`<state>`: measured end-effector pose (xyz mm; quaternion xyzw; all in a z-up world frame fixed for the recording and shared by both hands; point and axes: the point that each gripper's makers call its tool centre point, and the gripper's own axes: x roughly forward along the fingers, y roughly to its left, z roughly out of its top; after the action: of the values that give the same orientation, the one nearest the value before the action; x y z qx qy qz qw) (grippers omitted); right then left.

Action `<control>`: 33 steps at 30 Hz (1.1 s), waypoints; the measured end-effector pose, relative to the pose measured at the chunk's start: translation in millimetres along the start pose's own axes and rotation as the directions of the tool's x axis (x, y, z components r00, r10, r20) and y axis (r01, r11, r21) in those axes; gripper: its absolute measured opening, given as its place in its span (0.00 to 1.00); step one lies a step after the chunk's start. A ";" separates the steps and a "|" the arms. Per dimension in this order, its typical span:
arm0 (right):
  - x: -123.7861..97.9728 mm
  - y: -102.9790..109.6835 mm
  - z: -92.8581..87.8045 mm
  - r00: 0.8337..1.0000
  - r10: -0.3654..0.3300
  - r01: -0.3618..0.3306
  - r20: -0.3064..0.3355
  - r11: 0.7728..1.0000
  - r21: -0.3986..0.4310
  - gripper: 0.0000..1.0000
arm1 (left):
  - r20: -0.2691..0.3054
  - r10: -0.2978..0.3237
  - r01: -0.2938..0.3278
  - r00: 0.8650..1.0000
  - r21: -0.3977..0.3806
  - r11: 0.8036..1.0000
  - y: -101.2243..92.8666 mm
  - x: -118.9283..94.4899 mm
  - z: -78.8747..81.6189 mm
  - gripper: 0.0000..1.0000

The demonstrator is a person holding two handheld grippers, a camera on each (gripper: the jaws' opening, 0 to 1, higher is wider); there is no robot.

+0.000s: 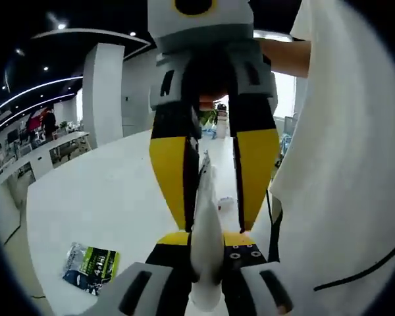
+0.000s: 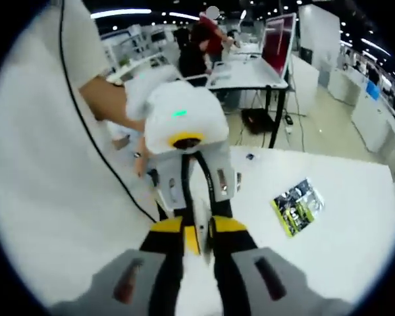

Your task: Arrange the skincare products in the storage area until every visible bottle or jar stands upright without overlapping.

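Between both tools (image 1: 207,299), a soft white crinkled pouch (image 1: 206,230).

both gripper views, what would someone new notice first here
The two grippers point at each other over a white table, each showing in the other's view. Between them is a slim white tube: the left gripper and the right gripper both have their yellow-tipped jaws alongside it. A green and black packet lies flat on the table off to one side, and a person's white shirt is close behind.
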<state>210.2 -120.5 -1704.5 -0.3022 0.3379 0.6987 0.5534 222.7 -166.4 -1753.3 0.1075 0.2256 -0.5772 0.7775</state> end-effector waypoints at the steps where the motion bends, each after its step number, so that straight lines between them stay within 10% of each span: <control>1: 1.4 -0.8 -2.4 1.000 -0.012 0.012 -0.021 1.000 -0.008 0.09 | 0.001 -0.001 0.001 1.000 0.001 1.000 -1.0 1.6 0.2 0.14; 7: 12.2 9.3 -29.2 0.979 -0.027 0.016 -0.204 0.998 -0.054 0.10 | -0.023 -0.013 0.013 1.000 0.004 1.000 -14.6 17.8 -1.8 0.13; 33: 12.0 1.5 -46.0 0.956 -0.087 0.030 -0.279 0.979 -0.202 0.00 | 0.016 0.164 -0.161 0.986 -0.125 0.979 -4.3 21.0 -11.9 0.24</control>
<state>208.4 -151.0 -1740.9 -0.4629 0.3348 0.6608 0.4868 220.9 -180.5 -1773.2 0.0695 0.2409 -0.4979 0.8302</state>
